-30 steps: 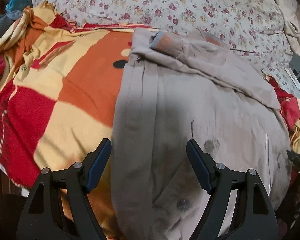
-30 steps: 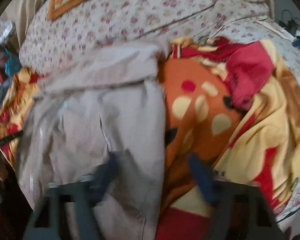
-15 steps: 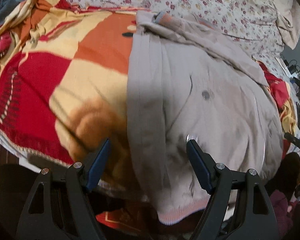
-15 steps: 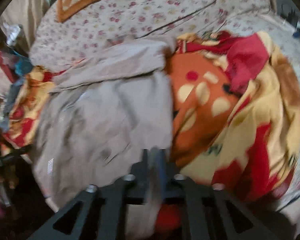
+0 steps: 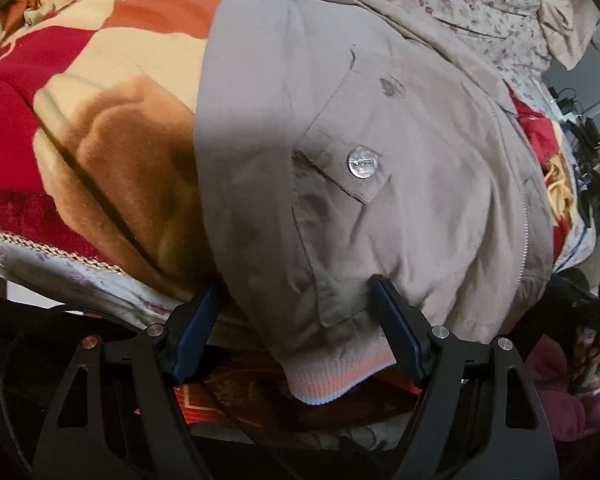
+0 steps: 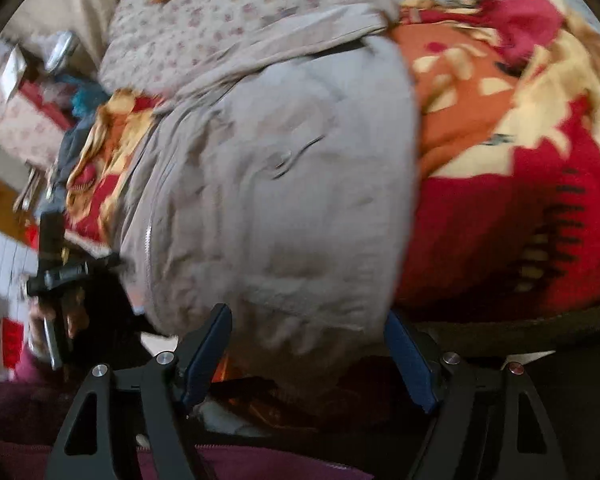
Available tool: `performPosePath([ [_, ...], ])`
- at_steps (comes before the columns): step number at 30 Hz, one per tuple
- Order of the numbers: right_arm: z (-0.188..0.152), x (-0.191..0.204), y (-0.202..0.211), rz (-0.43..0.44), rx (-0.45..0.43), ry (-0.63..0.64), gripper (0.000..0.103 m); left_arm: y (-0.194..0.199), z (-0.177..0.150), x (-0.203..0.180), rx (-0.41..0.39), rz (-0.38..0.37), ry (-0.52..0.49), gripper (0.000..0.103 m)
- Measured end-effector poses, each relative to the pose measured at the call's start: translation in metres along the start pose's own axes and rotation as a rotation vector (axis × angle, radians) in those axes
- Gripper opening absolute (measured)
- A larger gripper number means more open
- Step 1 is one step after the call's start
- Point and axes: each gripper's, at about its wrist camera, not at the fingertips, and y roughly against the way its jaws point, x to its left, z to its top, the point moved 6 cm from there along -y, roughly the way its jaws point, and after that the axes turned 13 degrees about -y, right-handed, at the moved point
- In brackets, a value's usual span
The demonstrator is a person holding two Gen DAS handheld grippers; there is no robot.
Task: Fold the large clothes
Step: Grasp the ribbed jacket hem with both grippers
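- No text, label, brand, number or sign can be read in either view.
- The metal snap button (image 5: 363, 163) on the jacket (image 5: 420, 208) pocket flap bears faint embossed marks, too small to make out.

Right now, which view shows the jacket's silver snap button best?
The left wrist view: the silver snap button sits sharp and bright on the jacket's pocket flap. The right wrist view is motion-blurred; it shows a pocket seam, but no button can be made out.

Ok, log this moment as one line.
left gripper: open at jacket hem | right gripper: just opening, hem between jaws, ungripped | fold pending
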Motion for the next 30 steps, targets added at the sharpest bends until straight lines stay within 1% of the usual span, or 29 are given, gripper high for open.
performPosePath([
  [2, -0.003, 0.012, 0.0, -0.005, -0.005, 0.06, 0.072, 0.003, -0.001, 0.001, -0.008, -0.033, 0.01, 0.078],
  [5, -0.008, 0.023, 0.0, 0.006, 0.003, 0.118, 0.072, -0.001, -0.004, 0.003, 0.001, -0.012, 0.016, 0.078],
  [7, -0.009, 0.024, -0.011, -0.013, 0.027, 0.123, 0.072, -0.006, -0.01, 0.003, 0.029, 0.001, 0.021, 0.078],
  [8, -0.01, 0.024, -0.017, -0.022, 0.046, 0.113, 0.068, -0.006, -0.013, 0.001, 0.037, -0.006, 0.013, 0.077],
  [9, -0.011, 0.026, -0.018, -0.027, 0.05, 0.113, 0.067, -0.004, -0.013, -0.001, 0.033, -0.02, 0.001, 0.077],
  [11, -0.012, 0.035, -0.01, -0.002, 0.029, 0.14, 0.067, 0.0, -0.013, -0.007, 0.011, -0.046, -0.021, 0.077],
  [14, -0.007, 0.046, -0.002, 0.039, -0.002, 0.18, 0.066, -0.003, -0.009, -0.007, 0.001, -0.05, -0.008, 0.076],
  [15, -0.004, 0.047, -0.006, 0.042, -0.001, 0.177, 0.066, -0.005, -0.009, -0.008, 0.004, -0.064, 0.002, 0.073],
  [17, -0.002, 0.044, -0.02, 0.028, 0.023, 0.154, 0.067, -0.01, -0.01, -0.01, 0.014, -0.081, 0.003, 0.073],
  [19, -0.006, 0.036, -0.034, 0.015, 0.077, 0.122, 0.067, -0.013, -0.012, -0.01, 0.028, -0.066, -0.009, 0.073],
  [20, -0.007, 0.033, -0.039, 0.017, 0.087, 0.106, 0.067, -0.016, -0.012, -0.011, 0.036, -0.057, -0.013, 0.073],
  [21, -0.006, 0.032, -0.038, 0.028, 0.083, 0.099, 0.067, -0.017, -0.012, -0.013, 0.04, -0.056, -0.022, 0.067],
  [22, -0.005, 0.032, -0.035, 0.044, 0.076, 0.092, 0.066, -0.016, -0.012, -0.016, 0.041, -0.061, -0.039, 0.051],
  [23, -0.005, 0.033, -0.032, 0.051, 0.069, 0.093, 0.059, -0.015, -0.012, -0.019, 0.042, -0.056, -0.059, 0.045],
  [24, -0.005, 0.034, -0.029, 0.05, 0.06, 0.105, 0.043, -0.011, -0.011, -0.022, 0.032, -0.039, -0.084, 0.037],
  [25, -0.005, 0.036, -0.023, 0.045, 0.048, 0.121, 0.034, -0.009, -0.011, -0.024, 0.024, -0.034, -0.099, 0.027],
  [26, -0.005, 0.038, -0.018, 0.052, 0.043, 0.132, 0.022, -0.004, -0.011, -0.025, 0.016, -0.033, -0.11, 0.025],
  [27, -0.005, 0.04, -0.012, 0.067, 0.046, 0.14, 0.019, -0.001, -0.011, -0.025, 0.01, -0.039, -0.112, 0.023],
  [30, 0.0, 0.041, 0.0, 0.108, 0.043, 0.126, 0.018, 0.011, -0.008, -0.026, -0.013, -0.063, -0.116, 0.02],
])
